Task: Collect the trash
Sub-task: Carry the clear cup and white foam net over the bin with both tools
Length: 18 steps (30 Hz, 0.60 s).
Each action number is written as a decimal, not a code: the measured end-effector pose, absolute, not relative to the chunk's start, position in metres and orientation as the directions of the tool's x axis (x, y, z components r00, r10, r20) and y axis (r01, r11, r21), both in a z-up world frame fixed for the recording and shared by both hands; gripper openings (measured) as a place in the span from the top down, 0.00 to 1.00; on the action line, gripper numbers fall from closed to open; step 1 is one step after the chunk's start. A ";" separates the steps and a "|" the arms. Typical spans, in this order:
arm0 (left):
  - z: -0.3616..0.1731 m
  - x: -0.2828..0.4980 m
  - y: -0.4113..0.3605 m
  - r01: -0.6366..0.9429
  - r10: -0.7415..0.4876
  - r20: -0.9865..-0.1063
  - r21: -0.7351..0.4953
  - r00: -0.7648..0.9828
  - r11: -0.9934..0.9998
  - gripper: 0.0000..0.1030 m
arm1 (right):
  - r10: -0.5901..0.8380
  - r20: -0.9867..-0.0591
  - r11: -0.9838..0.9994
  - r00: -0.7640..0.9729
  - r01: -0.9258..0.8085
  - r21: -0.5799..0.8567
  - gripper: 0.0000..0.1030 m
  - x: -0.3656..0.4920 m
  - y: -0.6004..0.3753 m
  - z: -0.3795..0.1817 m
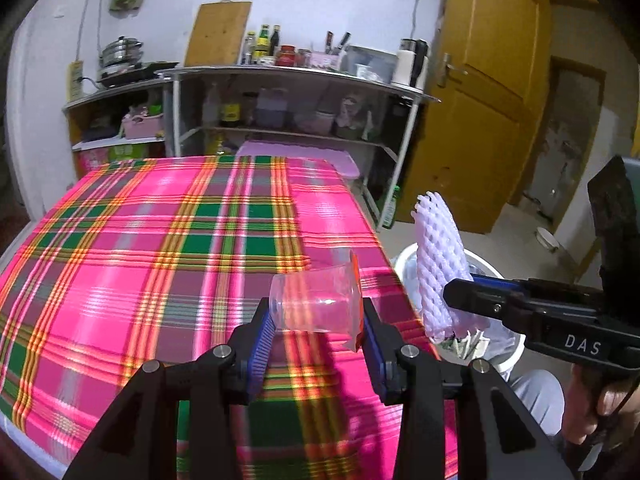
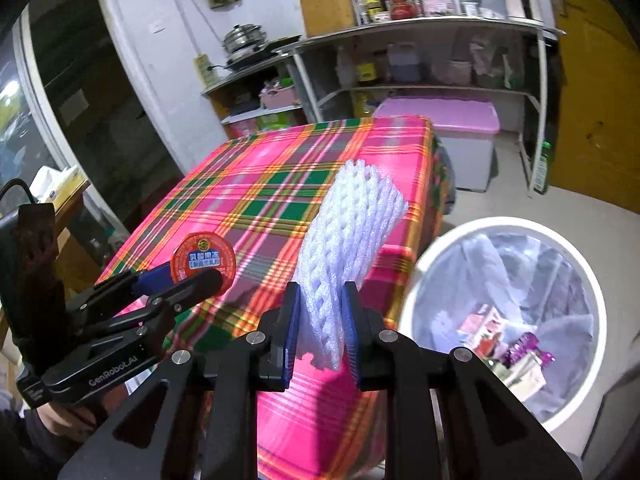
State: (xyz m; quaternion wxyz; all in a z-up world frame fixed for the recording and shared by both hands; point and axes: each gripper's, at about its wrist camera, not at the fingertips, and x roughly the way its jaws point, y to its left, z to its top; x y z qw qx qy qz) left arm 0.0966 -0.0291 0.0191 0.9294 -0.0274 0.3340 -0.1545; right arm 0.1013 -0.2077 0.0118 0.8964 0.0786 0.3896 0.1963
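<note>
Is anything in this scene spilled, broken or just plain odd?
Nothing is spilled or broken. The clear cup lies sideways in the left gripper, its orange lid on. The white foam net is squashed flat in the right gripper. The bin already holds trash.

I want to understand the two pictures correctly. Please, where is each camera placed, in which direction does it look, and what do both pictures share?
Left wrist: sits behind the left claw, looks down across the plaid table; the claw holds a plastic cup; the right claw enters at right.
Right wrist: sits behind the right claw, shut on white foam netting, with the trash bin at right; the left claw enters at left.
Shared: table, cup, netting, bin, kitchen shelves.
</note>
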 end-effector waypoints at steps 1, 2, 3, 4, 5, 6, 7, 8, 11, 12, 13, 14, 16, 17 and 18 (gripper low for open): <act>0.019 0.097 -0.034 0.277 -0.311 -0.613 -0.153 0.726 0.949 0.60 | 0.409 -0.668 0.913 0.622 -0.283 0.295 0.79 0.100 -0.211 0.011; 0.019 0.098 -0.040 0.288 -0.318 -0.614 -0.151 0.723 0.946 0.60 | 0.402 -0.670 0.915 0.624 -0.273 0.296 0.79 0.100 -0.216 0.010; 0.019 0.099 -0.045 0.297 -0.324 -0.614 -0.150 0.720 0.943 0.60 | 0.398 -0.670 0.918 0.626 -0.266 0.296 0.79 0.099 -0.220 0.010; 0.019 0.100 -0.049 0.306 -0.330 -0.614 -0.149 0.717 0.940 0.60 | 0.391 -0.671 0.920 0.630 -0.256 0.296 0.79 0.099 -0.225 0.009; 0.019 0.101 -0.053 0.313 -0.335 -0.614 -0.148 0.715 0.938 0.60 | 0.385 -0.672 0.923 0.632 -0.248 0.295 0.79 0.098 -0.229 0.009; 0.019 0.102 -0.058 0.325 -0.344 -0.614 -0.147 0.710 0.934 0.60 | 0.379 -0.672 0.925 0.636 -0.241 0.294 0.79 0.098 -0.234 0.008; 0.019 0.103 -0.062 0.333 -0.349 -0.614 -0.146 0.707 0.932 0.60 | 0.372 -0.672 0.928 0.640 -0.232 0.293 0.79 0.097 -0.239 0.008; 0.019 0.104 -0.067 0.341 -0.355 -0.615 -0.146 0.704 0.929 0.60 | 0.366 -0.672 0.930 0.643 -0.224 0.292 0.79 0.096 -0.244 0.007; 0.018 0.107 -0.081 0.369 -0.374 -0.617 -0.143 0.692 0.918 0.60 | 0.350 -0.672 0.935 0.653 -0.200 0.294 0.79 0.094 -0.258 0.005; 0.017 0.108 -0.088 0.380 -0.383 -0.617 -0.143 0.688 0.914 0.60 | 0.343 -0.672 0.937 0.656 -0.190 0.293 0.79 0.094 -0.263 0.004; 0.017 0.109 -0.092 0.390 -0.389 -0.617 -0.142 0.684 0.910 0.60 | 0.339 -0.673 0.938 0.658 -0.183 0.293 0.79 0.094 -0.266 0.004; 0.017 0.111 -0.098 0.400 -0.397 -0.617 -0.142 0.679 0.905 0.60 | 0.334 -0.674 0.940 0.659 -0.176 0.293 0.79 0.094 -0.270 0.003; 0.015 0.113 -0.108 0.416 -0.409 -0.619 -0.142 0.670 0.898 0.60 | 0.319 -0.677 0.944 0.663 -0.158 0.290 0.79 0.094 -0.278 0.002; 0.014 0.113 -0.113 0.424 -0.414 -0.621 -0.142 0.666 0.895 0.59 | 0.312 -0.680 0.946 0.664 -0.150 0.288 0.79 0.094 -0.282 0.001; 0.013 0.115 -0.119 0.434 -0.421 -0.623 -0.142 0.659 0.890 0.60 | 0.305 -0.682 0.947 0.665 -0.139 0.288 0.79 0.094 -0.287 0.000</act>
